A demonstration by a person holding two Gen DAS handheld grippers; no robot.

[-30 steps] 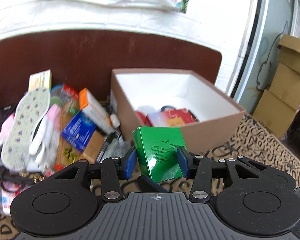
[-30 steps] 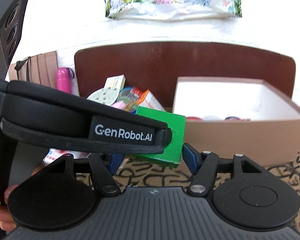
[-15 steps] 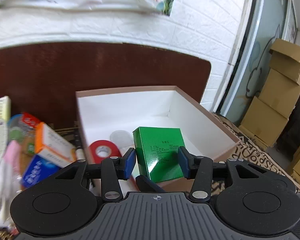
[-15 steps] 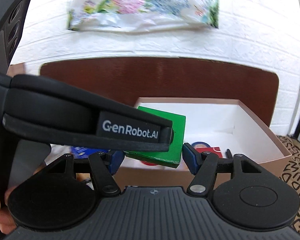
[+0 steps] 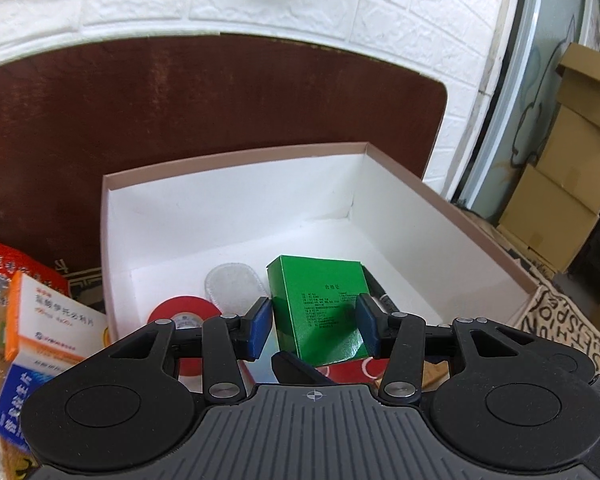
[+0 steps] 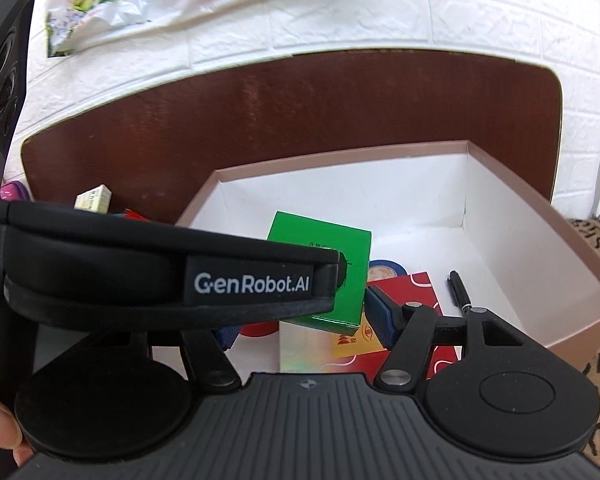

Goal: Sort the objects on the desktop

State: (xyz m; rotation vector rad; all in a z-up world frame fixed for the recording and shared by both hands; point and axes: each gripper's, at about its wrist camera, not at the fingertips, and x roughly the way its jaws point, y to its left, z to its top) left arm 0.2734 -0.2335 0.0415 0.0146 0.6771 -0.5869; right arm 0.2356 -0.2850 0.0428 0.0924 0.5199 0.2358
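At the far left, outside the big box (image 5: 236,208), medicine packs (image 5: 52,320) are piled on the worktop. Inside the box, a red tape roll (image 5: 180,316) and a pale pad (image 5: 232,286) are seen near its left wall. The green box (image 5: 322,312) is held upright over the middle of the big box, its long side standing up and down, right between the fingers (image 5: 260,328) of the left gripper (image 5: 312,326). These fingers are being opened, and a small gap is already seen on the left side, so the green box looks ready to be dropped. The right gripper (image 6: 306,322) is kept wide open just behind the green box, with nothing squeezed. A pen (image 6: 460,290) is seen near the big box's right wall.
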